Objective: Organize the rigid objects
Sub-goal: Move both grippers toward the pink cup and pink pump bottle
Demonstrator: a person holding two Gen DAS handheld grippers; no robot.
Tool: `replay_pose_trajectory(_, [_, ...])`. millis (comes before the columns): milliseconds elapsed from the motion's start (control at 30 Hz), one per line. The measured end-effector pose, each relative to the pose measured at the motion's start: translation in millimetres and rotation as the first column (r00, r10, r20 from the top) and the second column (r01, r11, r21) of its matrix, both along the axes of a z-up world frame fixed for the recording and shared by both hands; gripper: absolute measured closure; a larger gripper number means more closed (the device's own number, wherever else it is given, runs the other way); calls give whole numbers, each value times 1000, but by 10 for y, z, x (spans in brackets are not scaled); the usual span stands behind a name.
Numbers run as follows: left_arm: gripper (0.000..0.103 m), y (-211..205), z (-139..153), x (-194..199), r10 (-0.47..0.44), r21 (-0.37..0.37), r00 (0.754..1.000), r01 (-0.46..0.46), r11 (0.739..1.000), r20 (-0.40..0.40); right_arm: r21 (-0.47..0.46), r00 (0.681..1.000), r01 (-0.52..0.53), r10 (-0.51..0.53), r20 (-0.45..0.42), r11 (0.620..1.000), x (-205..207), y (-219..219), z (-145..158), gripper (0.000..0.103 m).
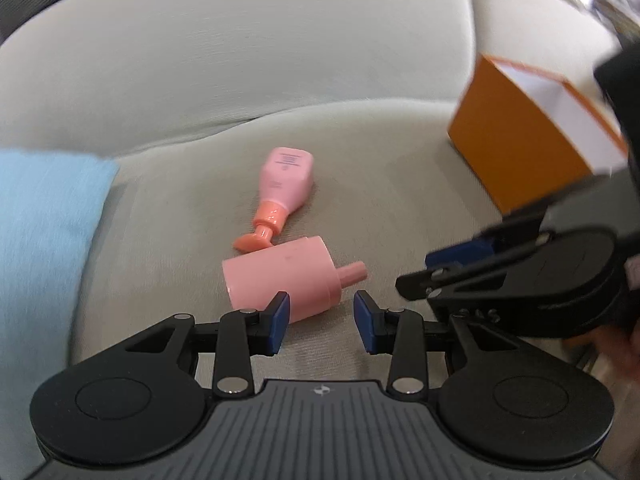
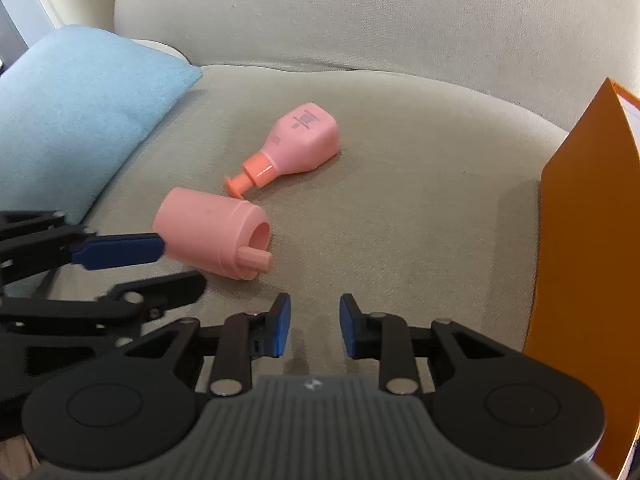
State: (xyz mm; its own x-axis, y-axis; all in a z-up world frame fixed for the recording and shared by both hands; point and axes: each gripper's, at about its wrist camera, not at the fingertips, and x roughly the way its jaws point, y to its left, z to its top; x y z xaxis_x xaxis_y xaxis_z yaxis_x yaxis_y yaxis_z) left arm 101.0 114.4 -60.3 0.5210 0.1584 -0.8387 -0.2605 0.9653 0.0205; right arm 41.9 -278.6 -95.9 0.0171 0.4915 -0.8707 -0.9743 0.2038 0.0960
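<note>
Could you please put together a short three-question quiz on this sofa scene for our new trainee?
1. True or false: the left gripper is shut on the pink cylinder bottle.
2. Which lies farther from both grippers?
A. the pink cylinder bottle
B. the pink pump bottle
C. neither; both are stacked
3. Fill in: the orange box sits on the ____ side of the sofa seat, as the person holds the grippers.

Key
1. False: its jaws are open, and the bottle lies on the seat.
2. B
3. right; the right gripper is also open, nearer that side.
</note>
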Motion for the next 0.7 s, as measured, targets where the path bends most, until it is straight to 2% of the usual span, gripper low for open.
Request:
replay_pose_trajectory(100, [58,-75,-6,26,-96,74,995,98,992,-32,2,1000,-5,5,0,1000,0,-18,-1,74])
replay_pose_trajectory(200, [54,-166,-11,25,-207,177,976,215,960,-64,-4,1000,-3,3,3,1000,0,-31,-16,74])
replay_pose_trajectory(267, [51,-261,-33,15,-297,274,949,316,909,-107,-7,1000,-5,5,-9,1000,0,-38,-20,73])
replay_pose_trajectory(400, [51,-384,-142,23,-436,347,875,484,803,-211,0,999,-15,15,-46,1000,-5,-22,-19,73])
replay_pose_trajectory(500, [49,-507,-257,30,-493,434,819,574,694,-294,-1,999,-14,14,-42,1000,-13,8,-15,73])
replay_pose_trajectory(567, [49,-586,-345,48,-518,460,782,623,633,-346,-10,999,-17,17,-37,1000,3,12,-29,73])
replay_pose_trajectory(633, [44,-656,-426,70,-532,480,761,647,592,-370,-19,999,-13,12,-43,1000,34,6,-48,72])
replay_pose_trajectory(667, [41,-682,-465,90,-535,489,757,652,579,-376,-25,999,-7,6,-43,1000,49,2,-61,72])
replay_pose_trajectory(700, [39,-691,-493,118,-532,490,758,651,580,-378,-29,999,-3,1,-43,1000,61,-2,-74,71])
